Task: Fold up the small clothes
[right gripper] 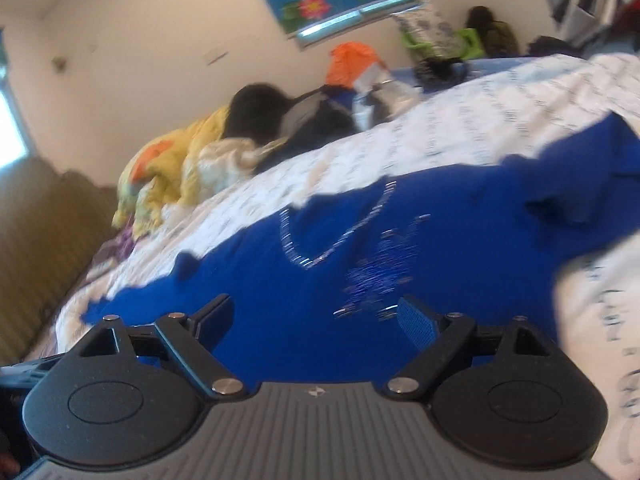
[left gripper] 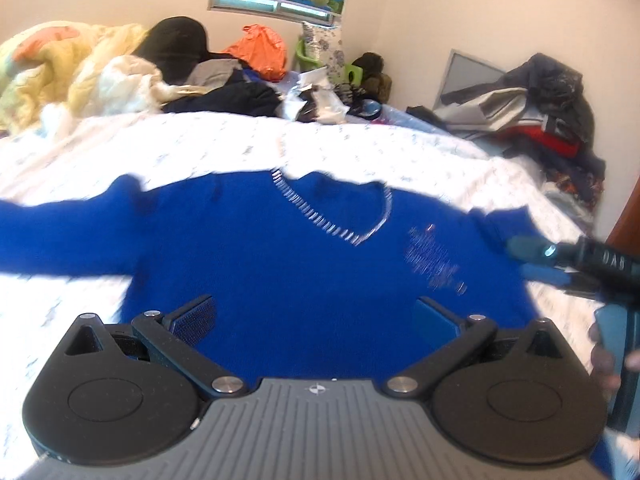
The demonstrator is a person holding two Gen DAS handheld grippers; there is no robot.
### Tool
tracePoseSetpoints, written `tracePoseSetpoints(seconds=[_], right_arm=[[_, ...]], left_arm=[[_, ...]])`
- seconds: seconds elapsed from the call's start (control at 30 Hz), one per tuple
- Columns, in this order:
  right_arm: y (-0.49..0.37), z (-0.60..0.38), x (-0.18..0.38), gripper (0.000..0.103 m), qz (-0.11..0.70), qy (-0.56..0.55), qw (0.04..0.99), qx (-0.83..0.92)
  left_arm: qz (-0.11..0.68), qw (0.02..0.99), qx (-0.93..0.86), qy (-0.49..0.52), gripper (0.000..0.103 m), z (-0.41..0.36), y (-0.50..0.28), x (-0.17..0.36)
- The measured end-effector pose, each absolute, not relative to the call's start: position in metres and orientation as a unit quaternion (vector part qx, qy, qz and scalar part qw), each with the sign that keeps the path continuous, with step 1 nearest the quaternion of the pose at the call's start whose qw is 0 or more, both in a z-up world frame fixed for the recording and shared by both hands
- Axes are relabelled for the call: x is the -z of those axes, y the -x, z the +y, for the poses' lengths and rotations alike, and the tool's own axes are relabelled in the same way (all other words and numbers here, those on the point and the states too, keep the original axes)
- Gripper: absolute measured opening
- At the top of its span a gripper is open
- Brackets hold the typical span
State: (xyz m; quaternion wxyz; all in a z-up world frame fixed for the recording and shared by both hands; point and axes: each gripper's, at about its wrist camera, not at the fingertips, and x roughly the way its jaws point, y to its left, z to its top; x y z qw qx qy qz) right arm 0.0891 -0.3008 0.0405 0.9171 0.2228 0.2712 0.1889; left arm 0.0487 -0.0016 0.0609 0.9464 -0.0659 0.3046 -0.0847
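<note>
A small royal-blue sweater (left gripper: pixel 280 248) with a silver sequin V-neck lies spread flat on the white patterned bed sheet (left gripper: pixel 200 140), sleeves out to both sides. My left gripper (left gripper: pixel 314 316) is open and empty, hovering just above the sweater's lower body. My right gripper (right gripper: pixel 316 316) is open and empty over the same sweater (right gripper: pixel 440 216), near its sequin chest motif. The right gripper also shows in the left wrist view (left gripper: pixel 532 258) at the right, over the sweater's sleeve. Both views are blurred.
Yellow quilts (left gripper: pixel 60 68), dark clothes (left gripper: pixel 228 96) and an orange bag (left gripper: pixel 260 48) are piled at the bed's far side. A heap of clothes (left gripper: pixel 540 112) sits at the right. A wooden headboard (right gripper: pixel 36 240) is at left in the right wrist view.
</note>
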Motion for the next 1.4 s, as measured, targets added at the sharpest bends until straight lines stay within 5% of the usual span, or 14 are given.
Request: tracePoseSetpoints(seconds=[0.13,0.37,0.43,0.5,0.57,0.77,1.0,1.03,1.07,1.1,1.13,1.4], right_arm=[[-0.136,-0.396,-0.058,0.09,0.248,-0.255,0.933,-0.058],[-0.211,-0.459,-0.026,0.088,0.345,-0.384,0.856,-0.02],[-0.222,-0.457,-0.01,0.079,0.369,-0.393,0.842,-0.018],[-0.225,-0.45,-0.004,0.039,0.372,-0.384,0.845,-0.02],[-0.226,-0.443,-0.001,0.019,0.38,-0.369,0.848,-0.013],[-0.214,-0.428,-0.012,0.006,0.34,-0.42,0.84,-0.051],[-0.171,-0.327,-0.064,0.006,0.136,-0.598,0.747,-0.257],[-0.163,-0.302,-0.062,0.009,0.128,-0.609,0.733,-0.275],[-0.159,-0.278,-0.06,0.033,0.159,-0.595,0.733,-0.288],[-0.157,-0.258,-0.056,0.085,0.211,-0.563,0.742,-0.298],[-0.154,-0.239,-0.048,0.103,0.271,-0.52,0.753,-0.297],[-0.099,-0.264,0.001,0.103,0.29,-0.404,0.843,-0.207]], left_arm=[[0.313,0.94,0.103,0.086,0.103,-0.029,-0.059,-0.055],[0.363,0.921,0.108,0.094,0.103,-0.035,-0.063,-0.023],[0.358,0.922,0.109,0.097,0.103,-0.03,-0.062,-0.027],[0.352,0.925,0.104,0.103,0.103,-0.021,-0.06,-0.031],[0.351,0.924,0.098,0.114,0.103,-0.012,-0.06,-0.034],[0.347,0.924,0.081,0.14,0.103,0.017,-0.045,-0.037],[0.326,0.925,0.061,0.186,0.103,0.047,-0.058,-0.046],[0.319,0.926,0.059,0.194,0.103,0.051,-0.061,-0.048],[0.312,0.927,0.056,0.2,0.103,0.055,-0.063,-0.05],[0.309,0.927,0.051,0.206,0.103,0.059,-0.064,-0.051],[0.307,0.926,0.045,0.215,0.103,0.066,-0.065,-0.051],[0.34,0.882,0.055,0.321,0.103,0.088,-0.101,-0.036]])
